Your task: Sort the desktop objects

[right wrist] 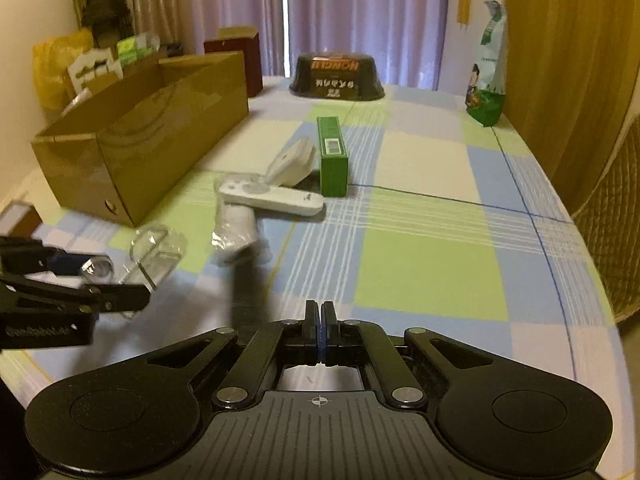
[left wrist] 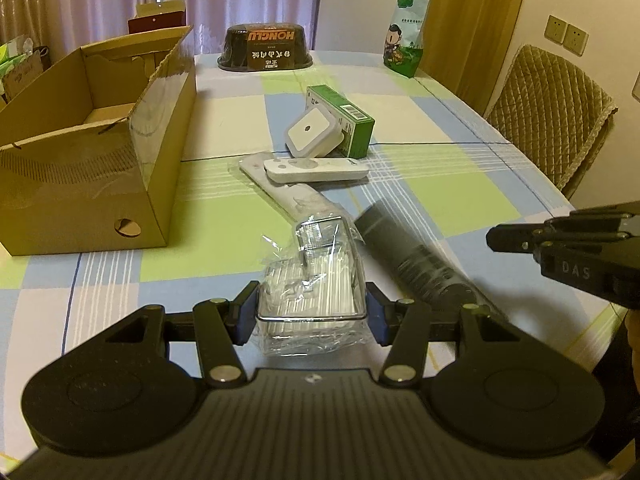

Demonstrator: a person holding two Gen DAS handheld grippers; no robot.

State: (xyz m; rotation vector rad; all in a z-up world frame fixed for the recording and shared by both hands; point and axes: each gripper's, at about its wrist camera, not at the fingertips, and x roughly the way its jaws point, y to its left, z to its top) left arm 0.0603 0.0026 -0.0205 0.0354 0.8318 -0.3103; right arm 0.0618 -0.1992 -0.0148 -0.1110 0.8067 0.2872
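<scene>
- Checked tablecloth (left wrist: 420, 196); purple curtains (right wrist: 360, 8) behind.
- One cardboard box (left wrist: 100, 168), two remotes (left wrist: 316, 170), one green box (left wrist: 346, 118).
- Left gripper (left wrist: 311, 314) clamps a plastic-wrapped packet (left wrist: 312, 280), low over table's near edge.
- Right gripper (right wrist: 320, 328) closed, empty.

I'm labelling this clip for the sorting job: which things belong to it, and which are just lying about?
Part of the job:
left gripper, shut on the plastic-wrapped clear item
cardboard box
white remote
white square device
green carton
dark cylinder

Lying about:
snack bag
dark HONGLU tub
chair
</scene>
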